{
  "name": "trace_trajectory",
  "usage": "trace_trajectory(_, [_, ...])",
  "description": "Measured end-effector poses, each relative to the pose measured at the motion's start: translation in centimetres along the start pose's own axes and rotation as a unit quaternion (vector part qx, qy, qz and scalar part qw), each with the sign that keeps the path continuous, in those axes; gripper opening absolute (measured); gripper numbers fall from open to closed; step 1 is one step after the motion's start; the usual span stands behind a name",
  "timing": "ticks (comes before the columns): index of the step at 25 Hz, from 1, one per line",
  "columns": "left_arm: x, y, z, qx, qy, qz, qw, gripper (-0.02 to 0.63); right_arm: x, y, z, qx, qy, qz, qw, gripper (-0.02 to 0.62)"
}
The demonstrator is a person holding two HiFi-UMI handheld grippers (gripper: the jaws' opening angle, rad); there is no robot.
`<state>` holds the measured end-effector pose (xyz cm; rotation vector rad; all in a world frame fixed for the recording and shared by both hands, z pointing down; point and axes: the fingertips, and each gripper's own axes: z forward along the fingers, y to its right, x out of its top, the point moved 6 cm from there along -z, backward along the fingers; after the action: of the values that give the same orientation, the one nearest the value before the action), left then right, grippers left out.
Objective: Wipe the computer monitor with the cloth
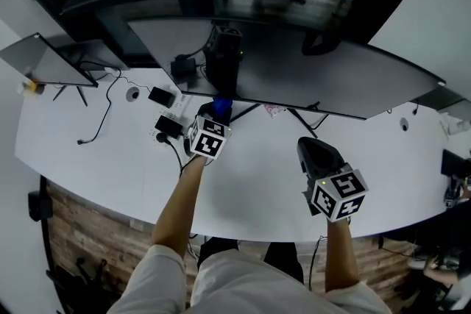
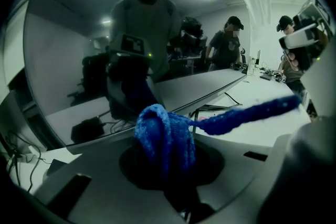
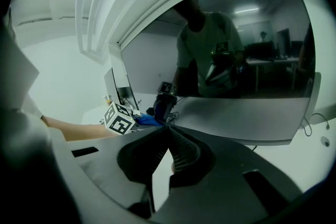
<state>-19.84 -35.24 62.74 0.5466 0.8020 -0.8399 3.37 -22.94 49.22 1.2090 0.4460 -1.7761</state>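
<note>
Wiping step: my left hand-held gripper (image 1: pixel 219 112) clamps the cloth (image 2: pixel 165 139), monitor (image 1: pixel 294 77) just ahead. My right hand-held gripper (image 1: pixel 313 152) is closed, empty. Next I'd press and sweep.

pale sleeves (image 1: pixel 158 268); black-white marker cubes (image 1: pixel 208 138)

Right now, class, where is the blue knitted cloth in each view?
Head view: the blue knitted cloth sits just left of centre, at the lower edge of the wide dark computer monitor.
Left gripper view: cloth central, clamped in the left gripper.
Right gripper view: cloth small, left of centre.
Shared landmark: the monitor.
</note>
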Motion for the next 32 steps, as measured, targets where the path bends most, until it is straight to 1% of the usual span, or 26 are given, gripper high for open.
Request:
trace_trajectory(2, [0.6, 1.6, 0.5, 0.007, 0.003, 0.002, 1.0, 0.064, -0.3, 1.5, -1.3, -0.007, 0.001, 0.001, 1.0, 0.014])
trace_trajectory(7, [1.7, 4.7, 1.7, 0.033, -0.001, -0.006, 0.9994, 0.063, -1.6, 5.1, -4.6, -0.024, 0.002, 0.012, 1.0, 0.015])
trace_trajectory(10, [2.6, 6.7, 2.5, 0.052, -0.005, -0.016, 0.9985, 0.063, -2.6, 7.1, -6.5, -0.031, 0.001, 0.02, 0.999, 0.014])
trace_trajectory(12, [3.2, 8.3, 3.1, 0.056, -0.008, -0.024, 0.9981, 0.064, -3.3, 8.4, -7.7, -0.034, 0.0, 0.026, 0.999, 0.015])
trace_trajectory(15, [4.6, 11.2, 4.1, 0.048, -0.007, -0.023, 0.9985, 0.064, -4.1, 10.6, -9.7, -0.039, -0.002, 0.031, 0.999, 0.014])
trace_trajectory(21, [7.2, 17.6, 6.8, 0.02, 0.008, -0.013, 0.9997, 0.063, -5.3, 14.9, -13.3, -0.044, -0.003, 0.033, 0.998, 0.014])
trace_trajectory(27, [10.1, 24.1, 9.7, -0.002, 0.017, -0.001, 0.9998, 0.064, -5.8, 18.6, -16.2, -0.044, -0.003, 0.024, 0.999, 0.014])
trace_trajectory(32, [12.5, 29.6, 11.5, -0.026, 0.036, 0.004, 0.999, 0.063, -5.6, 21.1, -18.8, -0.044, 0.004, 0.016, 0.999, 0.014])
